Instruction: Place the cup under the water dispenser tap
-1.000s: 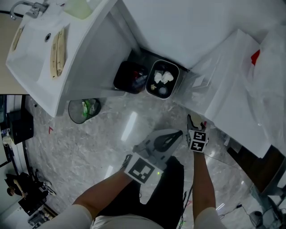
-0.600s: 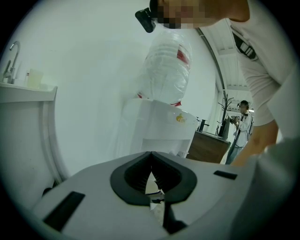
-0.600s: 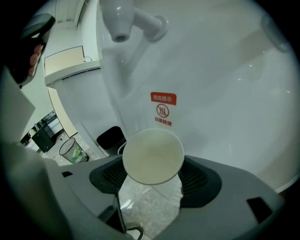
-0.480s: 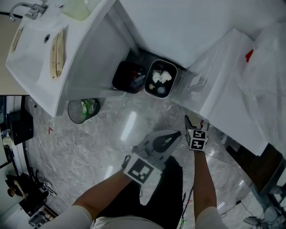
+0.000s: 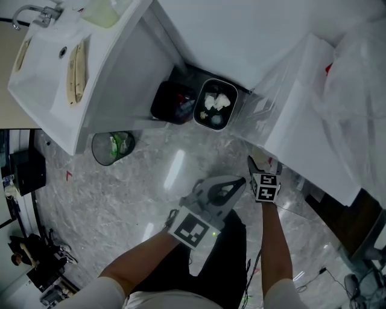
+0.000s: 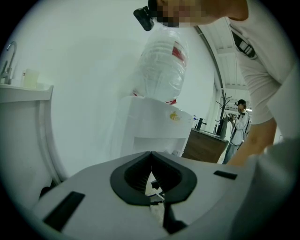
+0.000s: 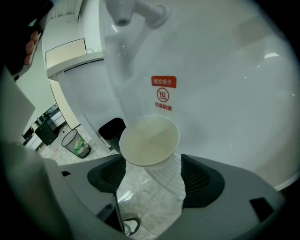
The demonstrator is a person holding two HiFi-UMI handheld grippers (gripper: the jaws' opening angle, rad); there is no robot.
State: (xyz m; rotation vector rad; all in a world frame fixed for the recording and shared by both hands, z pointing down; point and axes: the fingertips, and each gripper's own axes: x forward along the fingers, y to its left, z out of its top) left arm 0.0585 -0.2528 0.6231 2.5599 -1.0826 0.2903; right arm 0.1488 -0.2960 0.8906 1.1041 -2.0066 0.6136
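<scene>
Cup of cream-white paper (image 7: 149, 140) sits mouth-up before the front of the tall white water dispenser (image 7: 225, 93), below its white plastic tap (image 7: 123, 14) and its small red warning label (image 7: 163, 93). The grey right gripper (image 7: 149, 178) reaches toward the dispenser, its jaws opening with the cup between them. The grey left gripper (image 6: 151, 180), back from the dispenser, has jaws closed together, empty. A black bin (image 7: 111, 127) stands beside the dispenser.
</scene>
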